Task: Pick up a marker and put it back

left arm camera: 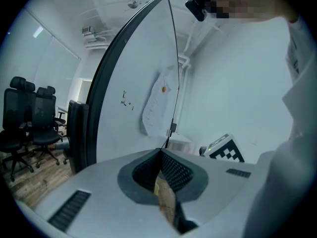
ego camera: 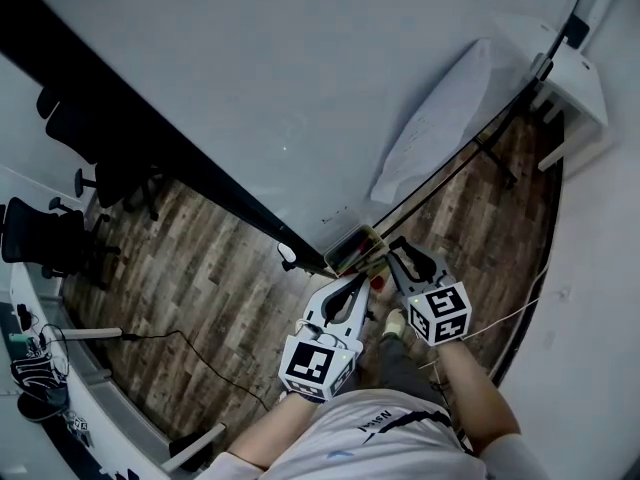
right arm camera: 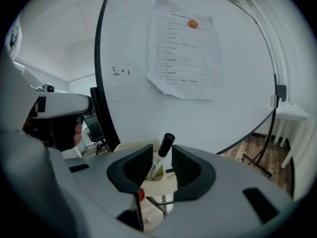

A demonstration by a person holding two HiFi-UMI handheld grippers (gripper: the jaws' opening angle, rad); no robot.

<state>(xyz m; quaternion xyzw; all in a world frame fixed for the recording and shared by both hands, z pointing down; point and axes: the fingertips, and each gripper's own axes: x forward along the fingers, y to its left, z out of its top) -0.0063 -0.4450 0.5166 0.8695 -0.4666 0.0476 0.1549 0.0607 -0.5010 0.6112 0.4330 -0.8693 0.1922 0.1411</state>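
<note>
A marker with a black cap (right arm camera: 165, 144) and a white, yellow-labelled body stands tilted in a cream holder (right arm camera: 159, 182) at the whiteboard's lower edge. My right gripper (right arm camera: 162, 163) is open. Its jaws stand on either side of the marker, and neither pad presses on it. In the head view the right gripper (ego camera: 394, 252) points at the holder (ego camera: 356, 249). My left gripper (ego camera: 359, 284) sits just below the holder, and its jaws (left arm camera: 161, 152) meet at the tips with nothing between them. A small red thing (right arm camera: 141, 195) shows under the right jaws.
The whiteboard (ego camera: 300, 88) fills the upper part of the head view, with a paper sheet (ego camera: 440, 118) pinned to it. Black office chairs (ego camera: 45, 236) stand at the left on the wood floor. A white table (ego camera: 578, 80) is at the top right. A cable (ego camera: 180, 340) lies on the floor.
</note>
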